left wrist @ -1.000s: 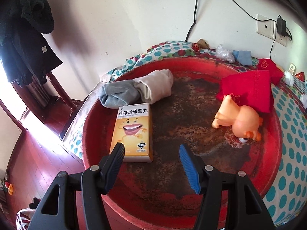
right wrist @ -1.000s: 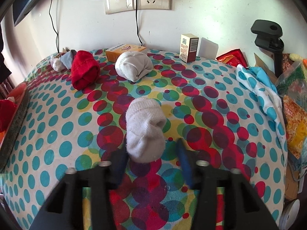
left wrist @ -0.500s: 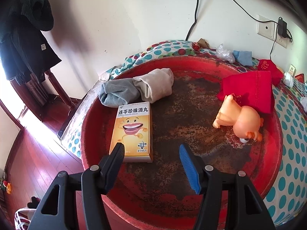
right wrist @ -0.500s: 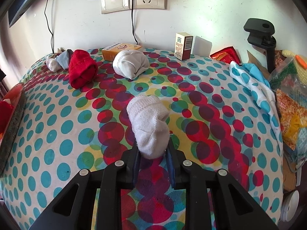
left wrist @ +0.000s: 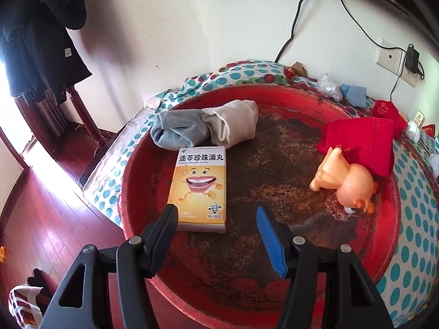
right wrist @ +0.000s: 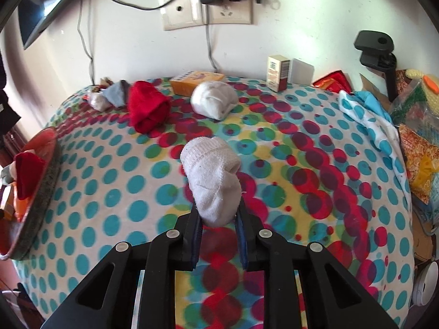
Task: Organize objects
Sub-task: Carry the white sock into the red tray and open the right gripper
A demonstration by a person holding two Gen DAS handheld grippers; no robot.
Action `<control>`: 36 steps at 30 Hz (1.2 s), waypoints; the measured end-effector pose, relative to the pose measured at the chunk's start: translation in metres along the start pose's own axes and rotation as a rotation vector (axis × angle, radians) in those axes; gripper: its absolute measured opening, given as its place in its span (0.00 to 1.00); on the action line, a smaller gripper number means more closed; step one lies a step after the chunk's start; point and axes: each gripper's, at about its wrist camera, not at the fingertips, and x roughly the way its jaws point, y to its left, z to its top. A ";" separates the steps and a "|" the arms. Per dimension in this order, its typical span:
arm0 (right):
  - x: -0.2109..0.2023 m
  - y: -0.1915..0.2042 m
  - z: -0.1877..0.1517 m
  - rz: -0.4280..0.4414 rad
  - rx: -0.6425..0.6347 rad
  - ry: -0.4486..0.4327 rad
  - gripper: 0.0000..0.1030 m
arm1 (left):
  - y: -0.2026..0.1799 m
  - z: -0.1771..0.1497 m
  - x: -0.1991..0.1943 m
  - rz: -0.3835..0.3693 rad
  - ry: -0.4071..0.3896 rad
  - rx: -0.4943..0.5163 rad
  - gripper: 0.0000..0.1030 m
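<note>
My right gripper (right wrist: 218, 220) is shut on the near end of a rolled white sock (right wrist: 212, 176), held just over the polka-dot tablecloth (right wrist: 115, 181). Farther back lie a second white sock roll (right wrist: 214, 98), a red sock roll (right wrist: 146, 105) and an orange box (right wrist: 196, 81). In the left wrist view my left gripper (left wrist: 215, 220) hangs open and empty over a round red tray (left wrist: 384, 235). In the tray lie a yellow medicine box (left wrist: 200, 183), a grey and beige sock bundle (left wrist: 205, 127), a red cloth (left wrist: 362, 139) and an orange toy doll (left wrist: 345, 183).
The tray's edge (right wrist: 41, 192) shows at the left of the right wrist view. A small upright carton (right wrist: 277, 72) and a white block (right wrist: 301, 71) stand by the wall. Bags and a dotted cloth (right wrist: 370, 120) crowd the right edge. A dark chair with a coat (left wrist: 41, 63) stands left of the table.
The right gripper's jaws closed on the white sock, and the sock has lifted slightly off the cloth. The left gripper stays open over the tray, barely moved.
</note>
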 end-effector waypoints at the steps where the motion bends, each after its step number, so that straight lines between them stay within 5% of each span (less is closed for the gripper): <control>1: -0.002 0.005 0.000 0.010 -0.004 -0.001 0.19 | 0.002 0.000 0.000 0.002 0.000 -0.006 0.60; 15: -0.035 0.084 0.004 0.180 -0.117 -0.040 0.19 | 0.035 0.004 -0.006 0.029 -0.021 -0.157 0.59; 36: -0.082 0.213 -0.019 0.436 -0.358 -0.034 0.19 | 0.032 0.003 -0.006 0.068 -0.021 -0.175 0.59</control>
